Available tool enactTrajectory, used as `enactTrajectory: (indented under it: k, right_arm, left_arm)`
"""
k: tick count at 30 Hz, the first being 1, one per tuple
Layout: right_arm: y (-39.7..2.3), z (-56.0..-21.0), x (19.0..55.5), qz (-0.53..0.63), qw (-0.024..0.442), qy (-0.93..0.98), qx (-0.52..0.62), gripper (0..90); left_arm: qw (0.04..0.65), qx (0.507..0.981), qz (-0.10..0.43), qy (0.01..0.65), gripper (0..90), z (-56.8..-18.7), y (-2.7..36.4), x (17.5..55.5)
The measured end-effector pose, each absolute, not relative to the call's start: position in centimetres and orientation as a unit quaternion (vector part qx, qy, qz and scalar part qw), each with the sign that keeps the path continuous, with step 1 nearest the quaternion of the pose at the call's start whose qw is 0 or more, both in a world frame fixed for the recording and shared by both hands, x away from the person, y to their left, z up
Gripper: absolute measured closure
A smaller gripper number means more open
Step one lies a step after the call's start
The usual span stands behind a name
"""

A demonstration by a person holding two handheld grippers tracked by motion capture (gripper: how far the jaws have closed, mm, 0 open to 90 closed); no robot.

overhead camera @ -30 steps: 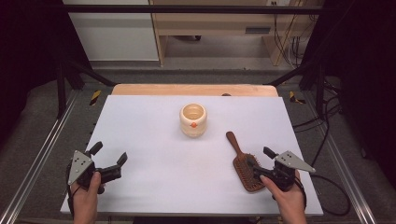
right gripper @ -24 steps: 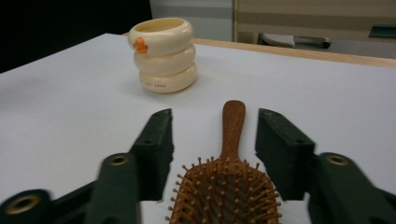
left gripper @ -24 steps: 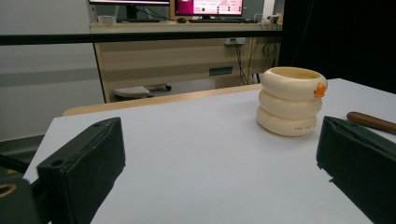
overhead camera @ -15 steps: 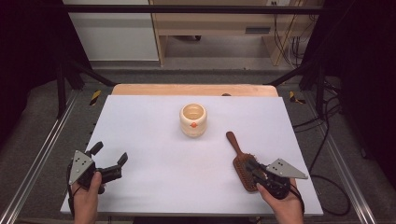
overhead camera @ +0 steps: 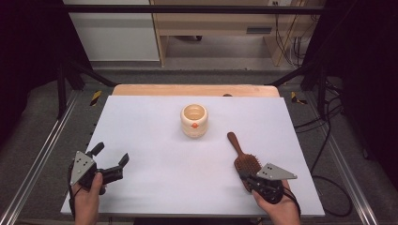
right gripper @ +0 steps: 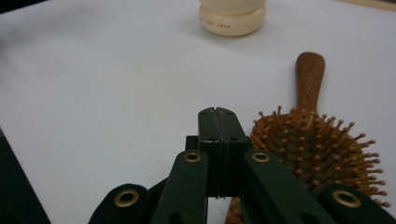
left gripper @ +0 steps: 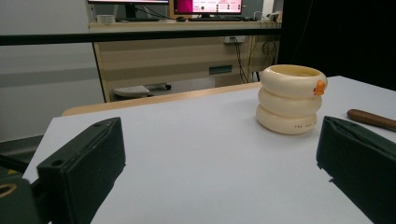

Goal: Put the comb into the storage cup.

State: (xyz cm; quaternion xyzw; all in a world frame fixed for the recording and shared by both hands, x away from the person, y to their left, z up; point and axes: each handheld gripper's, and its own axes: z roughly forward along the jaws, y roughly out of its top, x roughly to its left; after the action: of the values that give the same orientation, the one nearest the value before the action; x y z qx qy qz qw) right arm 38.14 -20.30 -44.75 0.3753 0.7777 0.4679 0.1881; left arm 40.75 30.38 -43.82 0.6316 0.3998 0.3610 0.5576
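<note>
The right gripper (overhead camera: 247, 177) sits low at the near right part of the white table (overhead camera: 150, 126), held in a hand (overhead camera: 277, 208) that comes in from the bottom edge. Its two black jaws have just been closing, and in the right gripper view they are pressed flat against each other with nothing between them. The tip of the right gripper (right gripper: 218, 116) lies just beside the brush (right gripper: 310, 140), at the left edge of the bristly head as that view shows it. I cannot tell if they touch. The brush (overhead camera: 244, 157) lies flat on the table with its bristles up. Its brown handle points away from the person, toward the cup (overhead camera: 194, 120) (a cream one made of three fat rings, with a small orange bump near the rim). The cup stands upright near the middle of the table, well apart from both grippers. Its open top faces up. The left gripper (overhead camera: 111, 159) is at the near left corner of the table, held in the other hand (overhead camera: 88, 197). Its jaws stand wide apart and hold nothing. In the left gripper view the cup (left gripper: 290, 99) shows between the two jaws, farther off on the table, and the end of the brush handle (left gripper: 371, 119) peeks in just behind the right jaw.
</note>
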Motion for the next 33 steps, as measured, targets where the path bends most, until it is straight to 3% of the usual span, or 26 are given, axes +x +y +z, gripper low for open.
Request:
enactTrajectory:
  k: [9, 33]
  right_arm:
    - [-18.9, -46.2, 37.3, 0.409, 0.16, 0.814, 0.38, 90.0]
    - [-19.5, -47.3, 37.4, 0.359, 0.143, 0.828, 0.405, 90.0]
  left_arm:
    - [0.556, 0.633, 0.361, 0.398, 1.4, -43.8, 30.3, 40.7]
    - [0.556, 0.634, 0.36, 0.399, 1.4, -43.9, 30.2, 40.8]
